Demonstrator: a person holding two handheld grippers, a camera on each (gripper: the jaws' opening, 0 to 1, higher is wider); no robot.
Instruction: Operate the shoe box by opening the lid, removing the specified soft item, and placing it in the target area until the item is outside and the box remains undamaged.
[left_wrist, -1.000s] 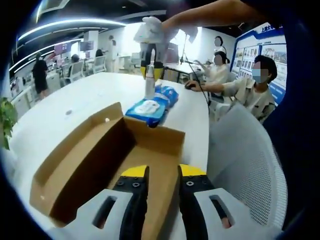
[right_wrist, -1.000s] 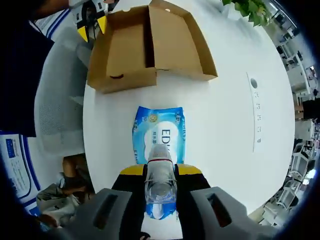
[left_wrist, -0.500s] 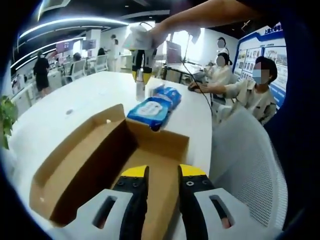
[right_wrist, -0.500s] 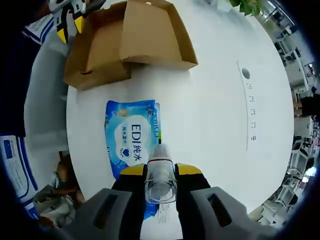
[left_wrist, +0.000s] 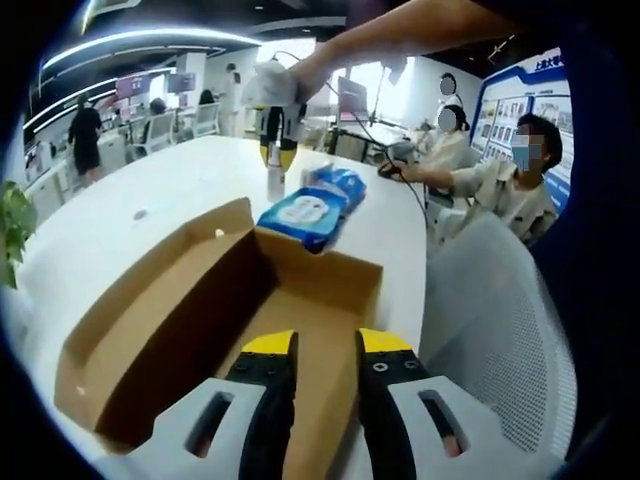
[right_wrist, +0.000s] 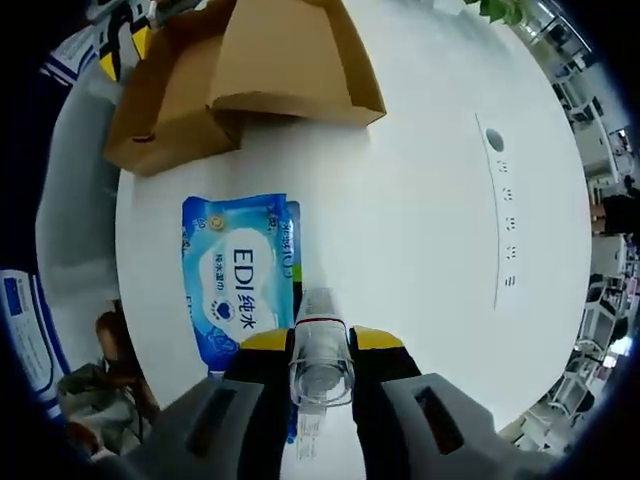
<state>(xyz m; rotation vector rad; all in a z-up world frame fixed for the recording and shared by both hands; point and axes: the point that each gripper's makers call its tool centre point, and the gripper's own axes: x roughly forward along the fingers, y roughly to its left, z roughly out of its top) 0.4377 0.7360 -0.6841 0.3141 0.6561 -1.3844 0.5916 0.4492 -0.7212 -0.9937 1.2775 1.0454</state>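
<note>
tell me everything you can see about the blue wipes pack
The wipes pack is a soft, flat, glossy blue plastic pouch with a white cloud-shaped panel printed "EDI" and Chinese characters. It lies flat on the white table, outside the open cardboard box and just apart from it. A second blue pack seems to lie under it. The right gripper holds a clear bottle beside it.

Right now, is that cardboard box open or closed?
Open. The cardboard box has its lid swung up, showing the bare brown inside.
</note>
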